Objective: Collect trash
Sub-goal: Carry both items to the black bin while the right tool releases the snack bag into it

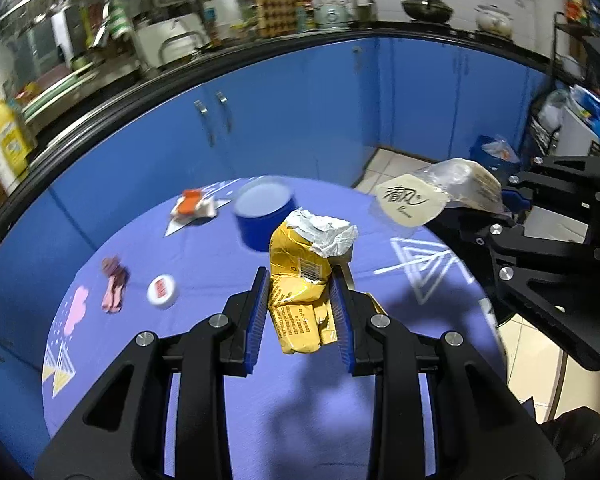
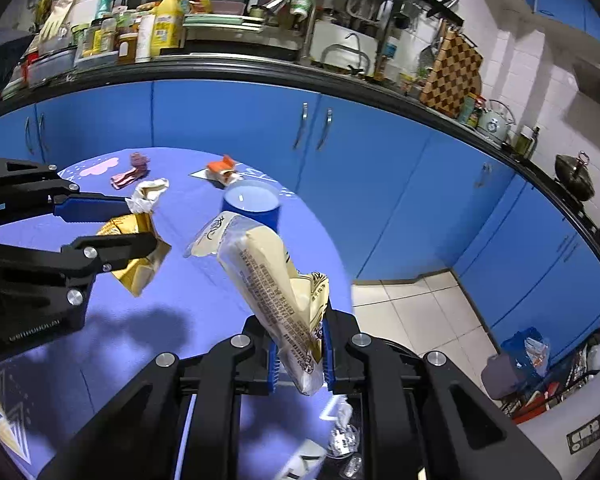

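A crumpled yellow wrapper [image 1: 292, 256] with a torn silver top hangs above the purple tablecloth [image 1: 204, 264], and my left gripper [image 1: 300, 276] is shut on it. To its right, my right gripper [image 1: 512, 200] holds a cream tissue packet [image 1: 432, 196]. In the right wrist view the right gripper [image 2: 300, 332] is shut on that cream packet [image 2: 260, 264], which sticks up and to the left. The left gripper [image 2: 140, 222] comes in from the left, shut on the yellow wrapper [image 2: 140, 272]. A pink wrapper [image 1: 114, 284], a white round lid [image 1: 163, 290] and an orange-white wrapper [image 1: 192, 204] lie on the cloth.
A blue round tin [image 1: 264, 212] stands at the table's far side. Blue cabinets [image 1: 300, 112] run behind the table, with tiled floor [image 2: 420, 320] to the right. Crumpled wrappers [image 2: 344, 436] lie in a dark container below my right gripper. A blue bag [image 2: 528, 348] sits on the floor.
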